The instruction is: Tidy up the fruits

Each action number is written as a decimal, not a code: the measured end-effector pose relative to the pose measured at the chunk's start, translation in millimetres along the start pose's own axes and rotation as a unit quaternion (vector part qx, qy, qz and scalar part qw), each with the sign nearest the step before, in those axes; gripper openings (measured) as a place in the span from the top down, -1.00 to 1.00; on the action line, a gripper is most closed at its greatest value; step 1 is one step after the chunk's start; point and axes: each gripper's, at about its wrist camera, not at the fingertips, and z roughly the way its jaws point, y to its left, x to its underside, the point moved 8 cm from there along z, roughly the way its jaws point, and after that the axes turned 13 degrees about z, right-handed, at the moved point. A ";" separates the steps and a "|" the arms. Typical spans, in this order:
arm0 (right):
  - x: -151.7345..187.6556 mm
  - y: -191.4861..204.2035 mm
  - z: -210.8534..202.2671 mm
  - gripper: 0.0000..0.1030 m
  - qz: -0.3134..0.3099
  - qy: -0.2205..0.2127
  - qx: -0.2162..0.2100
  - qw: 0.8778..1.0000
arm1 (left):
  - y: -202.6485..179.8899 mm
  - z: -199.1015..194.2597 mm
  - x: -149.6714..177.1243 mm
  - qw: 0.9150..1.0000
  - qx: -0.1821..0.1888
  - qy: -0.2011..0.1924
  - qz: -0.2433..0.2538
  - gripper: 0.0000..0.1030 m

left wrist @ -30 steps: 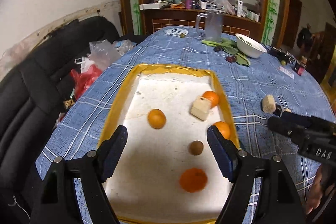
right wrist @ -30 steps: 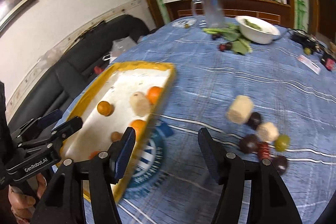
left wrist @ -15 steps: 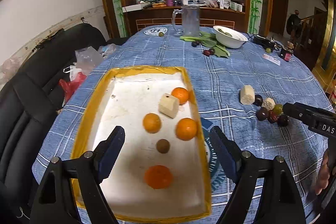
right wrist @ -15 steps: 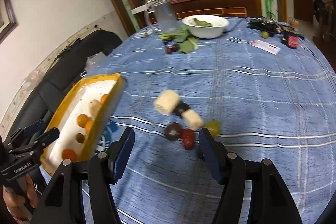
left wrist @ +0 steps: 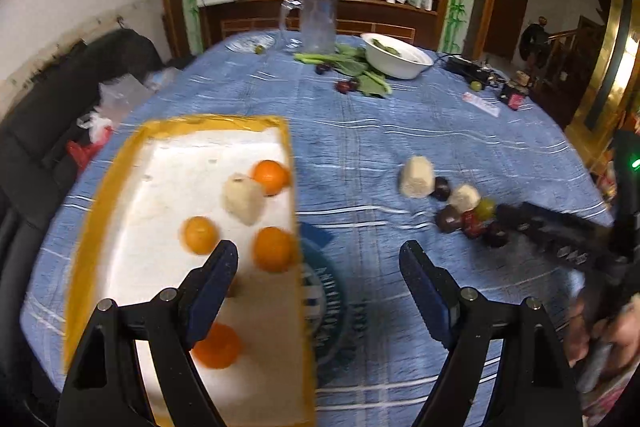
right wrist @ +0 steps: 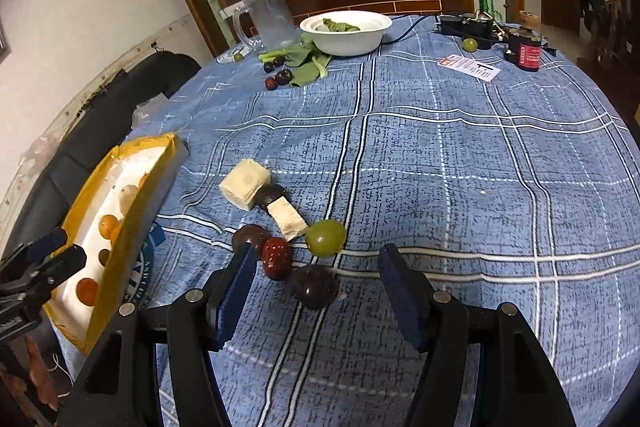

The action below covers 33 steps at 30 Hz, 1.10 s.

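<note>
A yellow-rimmed white tray lies on the blue checked tablecloth and holds several oranges, a pale chunk and a small brown fruit. A loose pile lies to its right: two pale chunks, dark plums, a red date and a green grape. My right gripper is open and empty, its jaws either side of the nearest plum. My left gripper is open and empty over the tray's right edge.
At the far end stand a white bowl of greens, a clear jug, leafy greens with a few dark fruits, a card and small jars. A black sofa lies left of the table.
Both grippers swung right: the tray slid left in both views. The right gripper closed in on the loose pile and now straddles the nearest plum.
</note>
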 end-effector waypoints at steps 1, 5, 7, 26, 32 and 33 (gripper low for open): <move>-2.1 0.7 4.1 -0.31 0.000 0.001 0.000 1.000 | -5.0 4.0 -5.1 1.000 0.013 0.001 -0.003 -0.60; -10.8 13.3 18.5 -0.31 -0.015 0.005 -0.008 1.000 | -23.1 21.3 -25.5 0.999 0.042 -0.001 -0.001 -0.59; -13.8 20.5 27.5 -0.23 -0.026 0.010 -0.013 1.000 | -27.8 33.6 -34.1 0.999 0.054 0.007 -0.004 -0.59; -22.4 15.7 33.4 0.59 -0.082 -0.007 0.013 0.997 | -64.6 128.9 -61.3 0.994 0.088 0.060 0.010 -0.20; -33.2 -4.5 27.5 0.66 0.011 0.014 -0.052 0.998 | -73.7 131.7 -65.5 0.992 0.116 0.041 0.012 0.37; -34.6 -8.4 27.8 0.67 0.032 0.021 -0.068 0.997 | -75.2 130.5 -65.6 0.993 0.108 0.039 0.016 0.37</move>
